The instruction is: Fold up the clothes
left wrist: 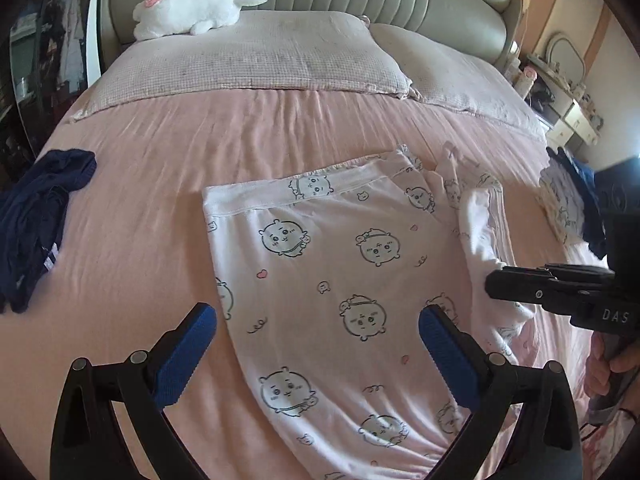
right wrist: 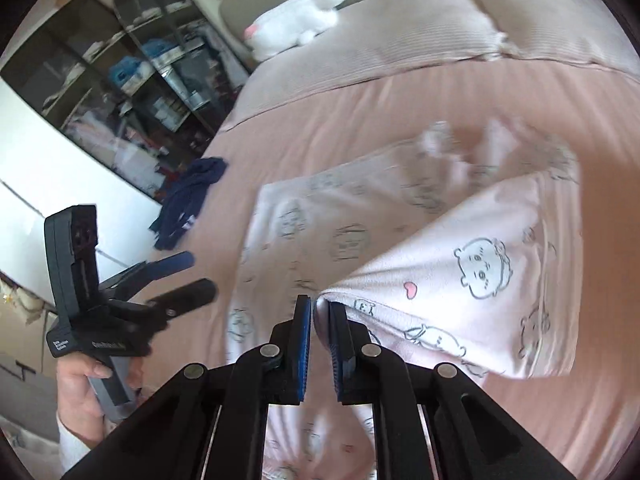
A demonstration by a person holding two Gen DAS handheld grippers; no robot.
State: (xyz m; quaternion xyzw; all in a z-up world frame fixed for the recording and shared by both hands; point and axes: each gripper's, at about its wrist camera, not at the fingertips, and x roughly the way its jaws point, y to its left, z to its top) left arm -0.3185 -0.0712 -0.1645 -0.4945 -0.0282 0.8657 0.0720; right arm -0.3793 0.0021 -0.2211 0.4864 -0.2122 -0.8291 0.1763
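Pyjama trousers (left wrist: 320, 264): we see them spread on the pink bed sheet (left wrist: 168, 168), waistband toward the pillows, cartoon-face print up. One part is lifted off the rest, so we judge a fold is under way.

Lifted fabric (right wrist: 472, 280): it rises as a taut sheet from the right gripper; the bed behind it is blurred, which suggests that camera is moving.

Right gripper (right wrist: 319, 308): its blue pads are pinched nearly together on a hem corner of the trousers. We think the grip sits at a corner so the whole panel follows when it is carried across.

Left gripper (left wrist: 318, 328): we hold it over the flat part of the trousers with its fingers spread wide and nothing between them. We cannot tell whether it touches the cloth; it may be placed to steady the lower layer.

Navy garment (left wrist: 36, 216): crumpled near the bed's left edge, well apart from the trousers.

Other clothes (left wrist: 568, 204): a small heap at the right edge; we cannot tell whether it is folded.

White plush toy (left wrist: 192, 8): on the pillow, clear of the work.
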